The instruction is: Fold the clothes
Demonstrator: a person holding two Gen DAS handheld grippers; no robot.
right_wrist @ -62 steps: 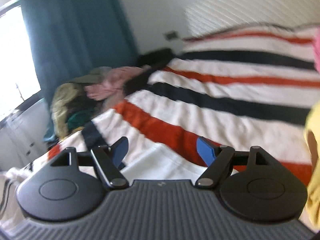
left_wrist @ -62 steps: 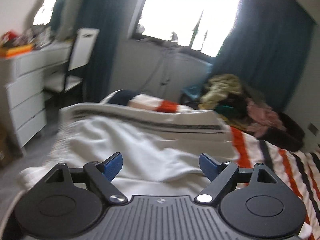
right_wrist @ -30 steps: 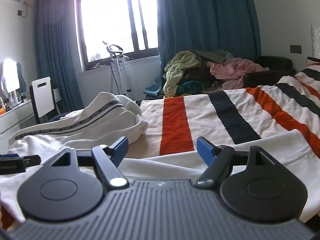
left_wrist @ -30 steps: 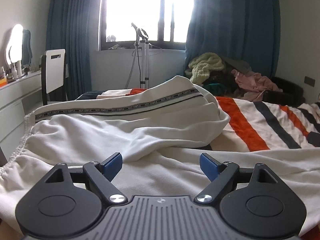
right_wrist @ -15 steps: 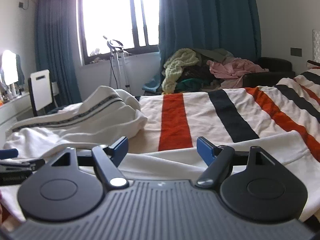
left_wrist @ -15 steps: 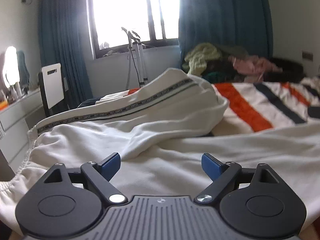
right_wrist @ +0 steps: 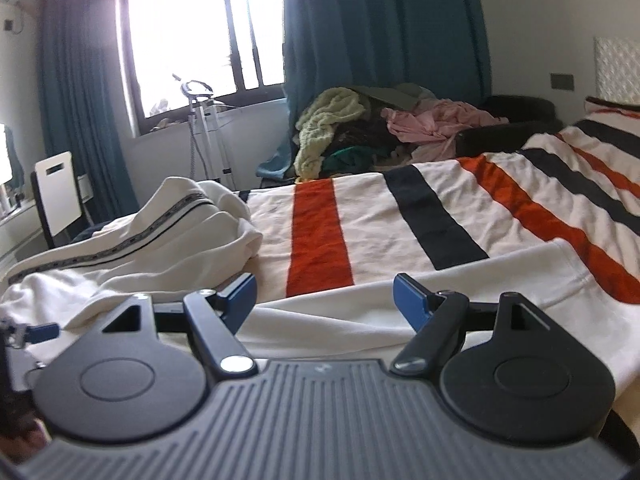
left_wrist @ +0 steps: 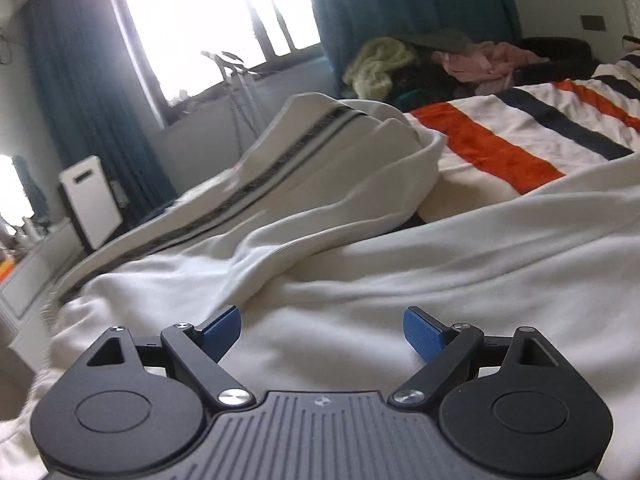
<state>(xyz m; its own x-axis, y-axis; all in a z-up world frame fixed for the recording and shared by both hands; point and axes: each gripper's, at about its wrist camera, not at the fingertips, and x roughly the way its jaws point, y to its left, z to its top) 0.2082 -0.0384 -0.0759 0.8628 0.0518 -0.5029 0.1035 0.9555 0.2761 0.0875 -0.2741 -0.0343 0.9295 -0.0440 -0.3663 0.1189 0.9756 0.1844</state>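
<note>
Cream-white sweatpants with a dark patterned side stripe [left_wrist: 304,184] are lying across the near side of the bed, and we're hovering both tools low over them. Our left gripper [left_wrist: 322,330] is sitting with its blue-tipped fingers spread wide, nothing between them, just plain cream fabric showing in the gap. Our right gripper [right_wrist: 324,298] is looking the same, fingers splayed apart and pinching nothing, pointing over the flat leg of the garment that's running off to the right. In the right wrist view the other leg is bunching up into a mound on the left, stripe facing up [right_wrist: 132,240], and a bit of the left tool's blue tip is peeking in at the far left edge.

Underneath, the white bedspread with orange and black stripes [right_wrist: 440,208] is stretching away toward a messy pile of clothes, yellow-green and pink on top [right_wrist: 384,128], sitting against the teal curtains [right_wrist: 380,28]. The bright window [left_wrist: 208,20] is blowing out the left wrist view a bit, and that shot is tilting and slightly blurry.
</note>
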